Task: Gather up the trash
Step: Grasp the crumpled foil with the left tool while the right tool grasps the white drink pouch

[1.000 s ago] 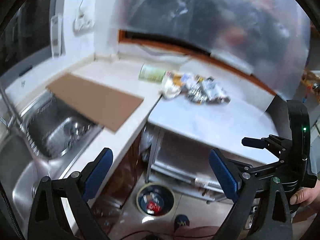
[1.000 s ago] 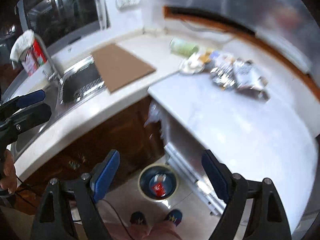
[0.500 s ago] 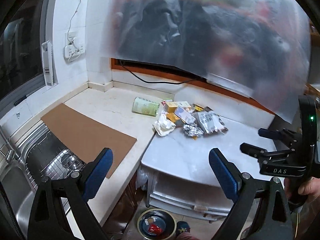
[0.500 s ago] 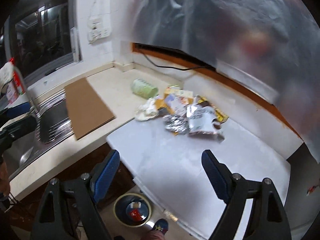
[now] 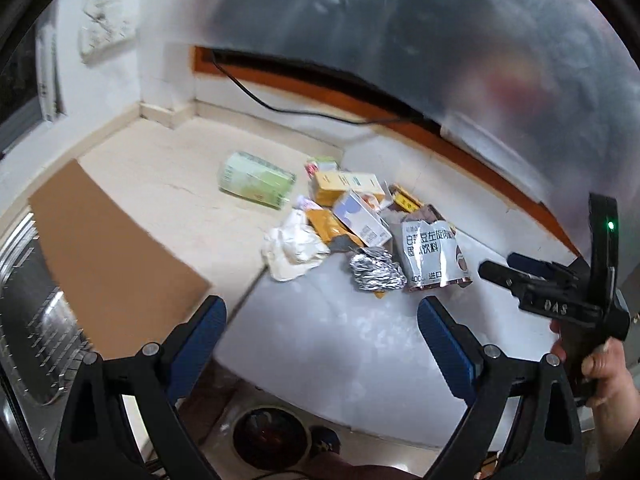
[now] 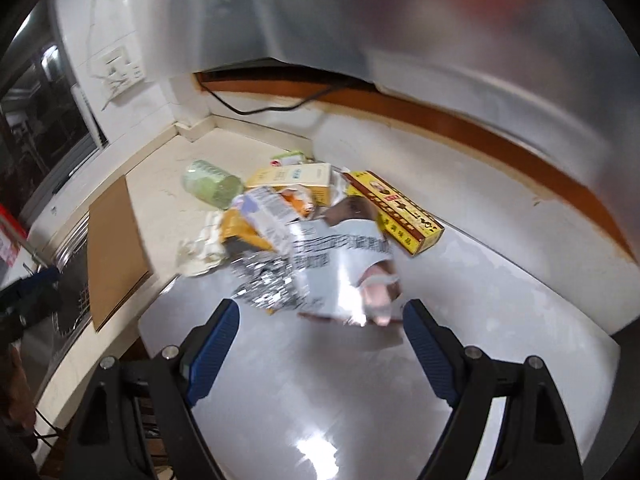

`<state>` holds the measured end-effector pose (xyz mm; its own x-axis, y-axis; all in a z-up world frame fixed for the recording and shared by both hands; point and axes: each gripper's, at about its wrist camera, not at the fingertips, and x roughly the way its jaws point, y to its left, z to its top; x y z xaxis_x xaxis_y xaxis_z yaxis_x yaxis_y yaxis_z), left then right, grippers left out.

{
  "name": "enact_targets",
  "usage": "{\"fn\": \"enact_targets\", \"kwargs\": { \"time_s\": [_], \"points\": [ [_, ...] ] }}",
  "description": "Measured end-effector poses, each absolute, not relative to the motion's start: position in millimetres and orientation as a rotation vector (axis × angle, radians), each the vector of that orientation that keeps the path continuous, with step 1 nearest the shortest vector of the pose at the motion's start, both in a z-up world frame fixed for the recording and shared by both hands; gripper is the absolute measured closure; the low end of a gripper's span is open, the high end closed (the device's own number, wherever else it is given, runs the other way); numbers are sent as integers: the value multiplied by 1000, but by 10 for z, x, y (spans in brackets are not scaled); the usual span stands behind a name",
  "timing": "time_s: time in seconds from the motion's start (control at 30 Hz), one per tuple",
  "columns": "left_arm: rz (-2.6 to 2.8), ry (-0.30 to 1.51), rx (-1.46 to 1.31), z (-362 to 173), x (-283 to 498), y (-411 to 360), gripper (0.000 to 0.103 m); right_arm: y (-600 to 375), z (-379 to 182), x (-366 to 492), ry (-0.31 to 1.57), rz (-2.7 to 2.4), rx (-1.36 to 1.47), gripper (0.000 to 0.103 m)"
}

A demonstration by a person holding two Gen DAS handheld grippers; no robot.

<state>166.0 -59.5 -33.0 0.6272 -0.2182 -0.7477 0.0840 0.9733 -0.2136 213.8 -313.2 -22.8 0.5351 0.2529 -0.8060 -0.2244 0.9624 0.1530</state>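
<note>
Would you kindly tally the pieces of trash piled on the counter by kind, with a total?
Cartons and boxes: 4 (yellow carton, purple-white carton, red-yellow box, small green-white box)
Foil drink pouch: 1
Crumpled foil: 1
Crumpled white paper: 1
Green roll: 1
Orange wrapper: 1
Total: 9 that can be told apart; more may lie hidden underneath.

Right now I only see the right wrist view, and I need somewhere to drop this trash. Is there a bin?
Observer: Yes, the left wrist view shows a round bin down below the near edge of the counter.
Operator: Is the left tool free to help?
Observer: The left tool is open, with nothing between its fingers.
</note>
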Motion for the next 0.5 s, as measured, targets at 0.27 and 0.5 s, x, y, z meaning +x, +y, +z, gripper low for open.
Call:
{"fn": "enact_targets", "kwargs": {
  "time_s": [0.27,0.5],
  "points": [
    [-206,1007,-186,-759,2280,-1030,8,-3505,-677,2744,1066,353,174,18],
    [-205,1115,-191,-1138,2704,-1318,14,-3389,-883,3050,1096,452,200,18]
  ]
}}
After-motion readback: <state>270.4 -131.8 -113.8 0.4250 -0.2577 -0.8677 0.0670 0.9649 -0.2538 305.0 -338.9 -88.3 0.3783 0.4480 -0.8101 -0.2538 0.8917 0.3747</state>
